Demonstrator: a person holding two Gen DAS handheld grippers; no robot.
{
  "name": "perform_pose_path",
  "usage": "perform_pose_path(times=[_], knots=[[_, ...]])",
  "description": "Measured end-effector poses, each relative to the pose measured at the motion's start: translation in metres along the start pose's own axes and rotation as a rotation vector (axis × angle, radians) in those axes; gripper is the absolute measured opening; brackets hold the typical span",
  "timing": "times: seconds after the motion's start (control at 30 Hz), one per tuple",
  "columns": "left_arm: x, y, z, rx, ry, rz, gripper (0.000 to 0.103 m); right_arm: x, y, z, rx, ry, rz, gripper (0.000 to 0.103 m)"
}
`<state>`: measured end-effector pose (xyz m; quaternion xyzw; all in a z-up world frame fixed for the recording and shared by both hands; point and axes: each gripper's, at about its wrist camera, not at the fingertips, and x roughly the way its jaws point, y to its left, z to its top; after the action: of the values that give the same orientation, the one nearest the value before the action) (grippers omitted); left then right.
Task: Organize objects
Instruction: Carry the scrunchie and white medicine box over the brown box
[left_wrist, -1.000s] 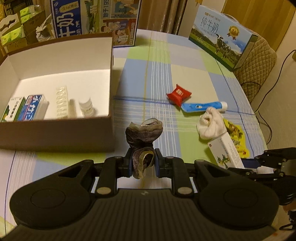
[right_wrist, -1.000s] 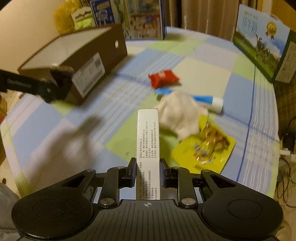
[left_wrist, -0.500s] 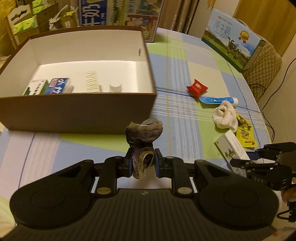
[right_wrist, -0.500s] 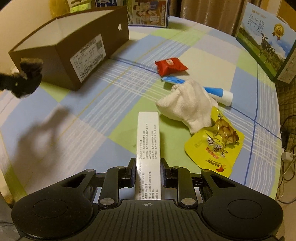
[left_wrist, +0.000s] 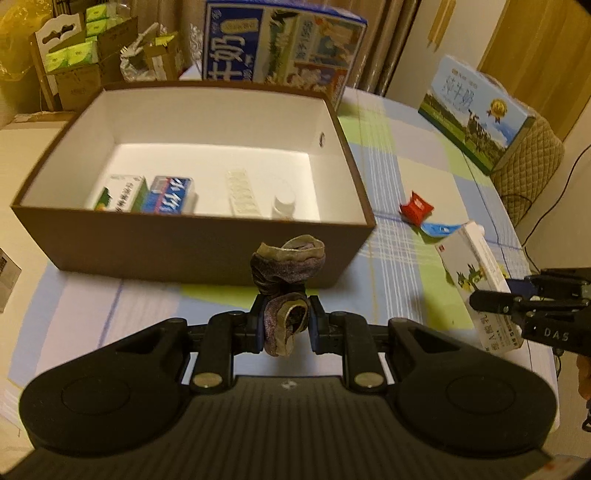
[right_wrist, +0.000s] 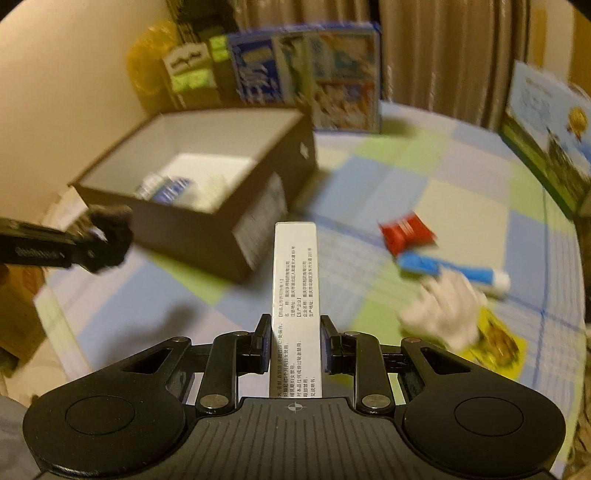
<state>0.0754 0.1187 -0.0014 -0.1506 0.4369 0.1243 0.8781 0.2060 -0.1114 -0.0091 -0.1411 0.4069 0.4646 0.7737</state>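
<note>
My left gripper (left_wrist: 287, 317) is shut on a dark rolled sock (left_wrist: 286, 266), held in the air just in front of the brown storage box (left_wrist: 192, 243). Inside the box lie a green-and-white carton (left_wrist: 120, 192), a blue carton (left_wrist: 170, 194), a blister strip (left_wrist: 242, 192) and a small white bottle (left_wrist: 284, 199). My right gripper (right_wrist: 294, 343) is shut on a white medicine box (right_wrist: 295, 291); that medicine box (left_wrist: 480, 284) also shows at the right of the left wrist view. The left gripper (right_wrist: 92, 243) with the sock appears at the left of the right wrist view.
On the checked tablecloth (left_wrist: 399, 177) to the right lie a red packet (right_wrist: 404, 232), a blue tube (right_wrist: 454, 271), a white sock (right_wrist: 443, 314) and a yellow snack pouch (right_wrist: 498, 343). Milk cartons (left_wrist: 280, 48) (left_wrist: 476, 107) stand at the back; cardboard boxes (left_wrist: 81, 70) sit behind the table.
Both grippers have risen and swung left toward the brown box, so its inside is now in fuller view. The sock and the medicine box stay held.
</note>
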Motion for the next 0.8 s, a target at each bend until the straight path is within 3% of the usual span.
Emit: perform_pose_path(times=[0.5,0.8], knots=[[-0.011,0.062,0.064,0.012,-0.107,0.033,0.018,0.043,0.063,0.092,-0.087,-0.116,0.102,0.022],[0.030,0.084,0.117,0.046,-0.065,0.031,0.018,0.091,0.071,0.143,-0.102,-0.124,0.081,0.022]])
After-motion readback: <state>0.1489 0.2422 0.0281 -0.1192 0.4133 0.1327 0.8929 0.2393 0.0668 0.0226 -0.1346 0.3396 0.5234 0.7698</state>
